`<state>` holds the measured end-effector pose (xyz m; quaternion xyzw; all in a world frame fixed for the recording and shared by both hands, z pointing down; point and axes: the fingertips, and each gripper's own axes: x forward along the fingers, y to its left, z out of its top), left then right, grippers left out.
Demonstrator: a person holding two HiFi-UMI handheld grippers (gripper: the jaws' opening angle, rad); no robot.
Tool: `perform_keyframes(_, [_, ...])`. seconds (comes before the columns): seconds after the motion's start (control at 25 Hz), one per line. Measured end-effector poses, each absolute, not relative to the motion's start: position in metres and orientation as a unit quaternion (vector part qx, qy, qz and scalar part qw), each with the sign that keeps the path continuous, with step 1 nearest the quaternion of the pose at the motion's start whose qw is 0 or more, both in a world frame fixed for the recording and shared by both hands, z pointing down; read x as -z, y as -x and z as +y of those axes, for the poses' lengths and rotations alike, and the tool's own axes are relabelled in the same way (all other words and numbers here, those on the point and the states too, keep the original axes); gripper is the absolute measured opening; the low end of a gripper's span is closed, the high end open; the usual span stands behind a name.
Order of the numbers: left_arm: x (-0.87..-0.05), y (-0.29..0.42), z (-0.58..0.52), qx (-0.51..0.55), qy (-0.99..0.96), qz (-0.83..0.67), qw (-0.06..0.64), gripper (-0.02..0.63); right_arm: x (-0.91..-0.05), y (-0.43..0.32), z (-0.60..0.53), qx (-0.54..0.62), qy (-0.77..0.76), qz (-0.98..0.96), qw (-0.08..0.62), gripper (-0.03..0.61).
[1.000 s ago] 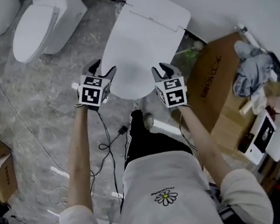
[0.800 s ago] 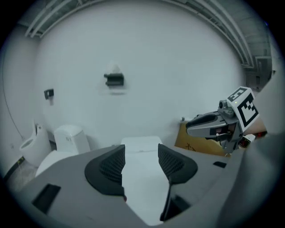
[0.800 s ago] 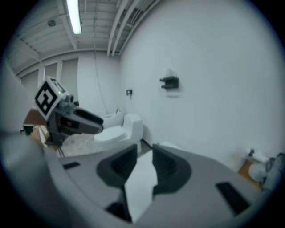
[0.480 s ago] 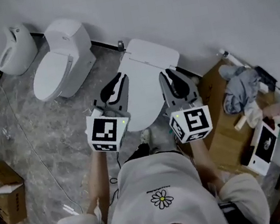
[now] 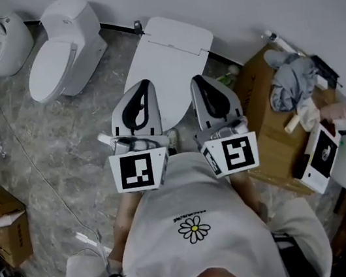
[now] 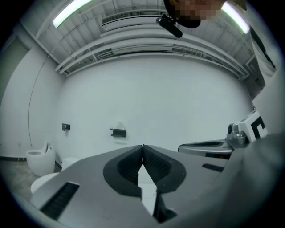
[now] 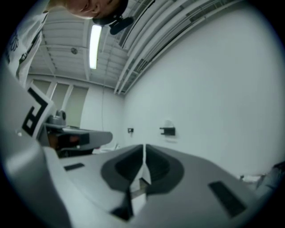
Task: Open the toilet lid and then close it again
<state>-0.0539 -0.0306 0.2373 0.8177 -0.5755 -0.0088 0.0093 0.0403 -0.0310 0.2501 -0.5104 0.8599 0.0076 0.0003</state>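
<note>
Left gripper (image 5: 143,83) rose; toilet lid (image 5: 167,49) below.

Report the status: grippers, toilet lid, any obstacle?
Left gripper, right gripper: jaws just closed, both empty. Toilet lid down, untouched. Nothing in the way.

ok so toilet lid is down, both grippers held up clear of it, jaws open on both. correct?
Not the jaws. The left gripper and right gripper are shut on nothing, having just closed: the left and right gripper views show the jaws meeting at the tips. The rest holds: in the head view the toilet lid is down and both grippers are clear of it.
</note>
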Motion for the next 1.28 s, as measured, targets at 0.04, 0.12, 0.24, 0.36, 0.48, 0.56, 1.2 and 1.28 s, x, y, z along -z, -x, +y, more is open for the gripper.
perform_keyframes(0.04, [-0.238, 0.055, -0.031, 0.014, -0.817, -0.576, 0.017, 0.023, -0.253, -0.038, -0.03, -0.005, 0.51, 0.86, -0.002, 0.04])
perform_keyframes(0.12, [-0.235, 0.057, -0.032, 0.02, -0.818, -0.575, 0.015, 0.023, -0.255, -0.036, -0.028, -0.001, 0.509, 0.861, -0.005, 0.038])
perform_keyframes(0.24, [-0.232, 0.062, -0.032, 0.018, -0.814, -0.581, 0.005, 0.023, -0.256, -0.039, -0.026, 0.001, 0.513, 0.859, -0.006, 0.037])
perform_keyframes(0.36, [-0.23, 0.066, -0.031, 0.018, -0.81, -0.586, 0.001, 0.023, -0.254, -0.042, -0.026, -0.007, 0.516, 0.856, -0.006, 0.035])
perform_keyframes(0.48, [-0.228, 0.07, -0.031, 0.015, -0.807, -0.59, -0.004, 0.023, -0.252, -0.042, -0.026, -0.015, 0.518, 0.855, -0.012, 0.031])
perform_keyframes(0.56, [-0.228, 0.072, -0.031, 0.013, -0.806, -0.591, -0.006, 0.023, -0.25, -0.041, -0.026, -0.019, 0.518, 0.855, -0.014, 0.031])
perform_keyframes(1.2, [-0.223, 0.091, -0.033, 0.029, -0.792, -0.61, -0.018, 0.021, -0.248, -0.041, -0.03, -0.017, 0.522, 0.853, -0.009, 0.031])
perform_keyframes(1.28, [-0.224, 0.093, -0.034, 0.027, -0.791, -0.611, -0.019, 0.022, -0.246, -0.038, -0.032, -0.022, 0.523, 0.852, -0.007, 0.031])
